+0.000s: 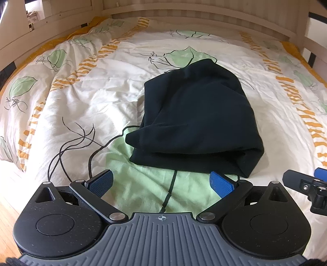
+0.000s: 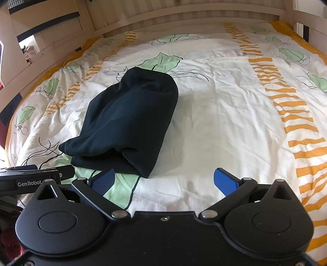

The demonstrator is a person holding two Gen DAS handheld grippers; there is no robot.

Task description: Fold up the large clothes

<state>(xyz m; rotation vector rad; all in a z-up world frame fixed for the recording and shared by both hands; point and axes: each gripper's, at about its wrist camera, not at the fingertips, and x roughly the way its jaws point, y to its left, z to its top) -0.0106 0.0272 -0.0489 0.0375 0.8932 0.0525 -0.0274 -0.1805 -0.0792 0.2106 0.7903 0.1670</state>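
A dark garment (image 1: 196, 116) lies folded into a thick bundle on the bed, its near edge rounded over; in the right wrist view the garment (image 2: 128, 122) sits left of centre. My left gripper (image 1: 161, 184) hovers open just short of the bundle's near edge, blue pads spread wide, nothing between them. My right gripper (image 2: 164, 181) is also open and empty, near the bundle's right front corner. The right gripper's side (image 1: 306, 184) shows at the edge of the left wrist view, and the left gripper's body (image 2: 34, 178) shows at the left of the right wrist view.
A white duvet (image 1: 81, 102) with green leaves and orange stripes covers the bed. A pale wooden headboard (image 1: 194, 12) stands at the far end and side rails (image 1: 26, 45) run along the left. Wooden floor (image 1: 8, 204) shows at the lower left.
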